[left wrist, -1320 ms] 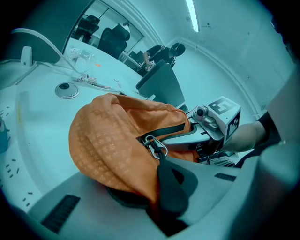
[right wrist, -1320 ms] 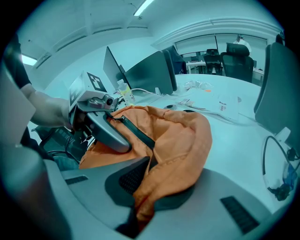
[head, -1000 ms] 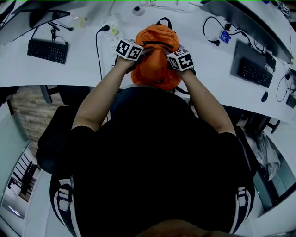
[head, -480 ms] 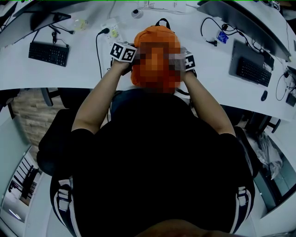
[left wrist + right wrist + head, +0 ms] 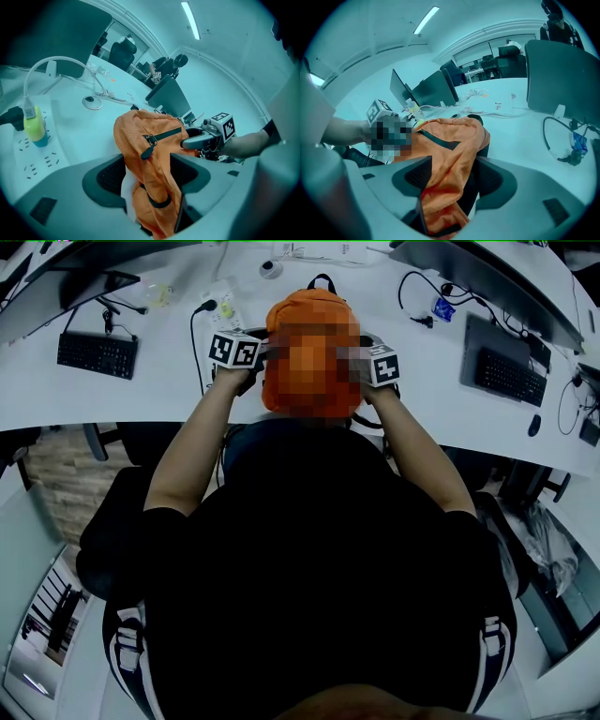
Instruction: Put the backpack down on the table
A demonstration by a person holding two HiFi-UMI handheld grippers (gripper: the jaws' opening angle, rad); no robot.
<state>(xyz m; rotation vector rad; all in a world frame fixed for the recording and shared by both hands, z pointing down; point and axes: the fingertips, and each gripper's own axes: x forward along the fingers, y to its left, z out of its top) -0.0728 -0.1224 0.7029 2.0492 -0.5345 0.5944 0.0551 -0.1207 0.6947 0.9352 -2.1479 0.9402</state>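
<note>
The orange backpack [image 5: 309,307] with a black zip sits upright on the white table [image 5: 141,395], close to the front edge. My left gripper [image 5: 264,356] is at its left side and my right gripper [image 5: 354,358] at its right. Both pairs of jaws have just been opening and now stand wide. In the left gripper view a fold of orange fabric [image 5: 157,187] still hangs loose between the left gripper's [image 5: 149,177] pads. In the right gripper view orange cloth [image 5: 447,159] likewise lies slack inside the right gripper [image 5: 452,180].
A keyboard [image 5: 97,354] lies at the left and another [image 5: 511,376] at the right, with a mouse [image 5: 533,425] near it. A power strip [image 5: 223,307] with a black cable lies just left of the backpack. Monitors and cables line the far edge.
The two marker cubes have drawn apart, away from the backpack's sides. The backpack stays where it was on the table.
</note>
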